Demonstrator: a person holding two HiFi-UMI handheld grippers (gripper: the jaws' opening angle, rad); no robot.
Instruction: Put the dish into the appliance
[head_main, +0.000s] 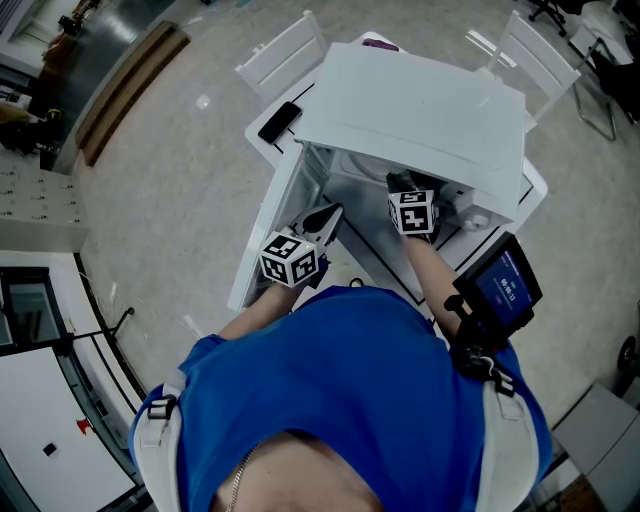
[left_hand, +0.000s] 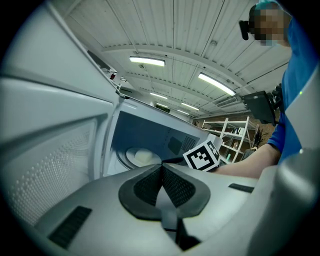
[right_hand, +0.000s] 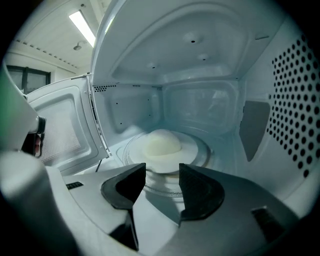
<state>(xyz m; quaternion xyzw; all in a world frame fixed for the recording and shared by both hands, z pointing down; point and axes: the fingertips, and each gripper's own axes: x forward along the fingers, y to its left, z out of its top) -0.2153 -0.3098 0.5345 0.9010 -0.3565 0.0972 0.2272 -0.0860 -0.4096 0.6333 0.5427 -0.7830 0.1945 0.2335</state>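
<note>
No text could be read anywhere; the small screen (head_main: 505, 283) bore pale characters (too small to decipher).

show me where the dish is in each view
Head view: not in it; the microwave's top and the right gripper hide it.
Left gripper view: the dish is centre-left, deep inside the microwave.
Right gripper view: centre, on the turntable, just beyond the open fingers.
Shared landmark: the open door, left of the dish in both gripper views.
</note>
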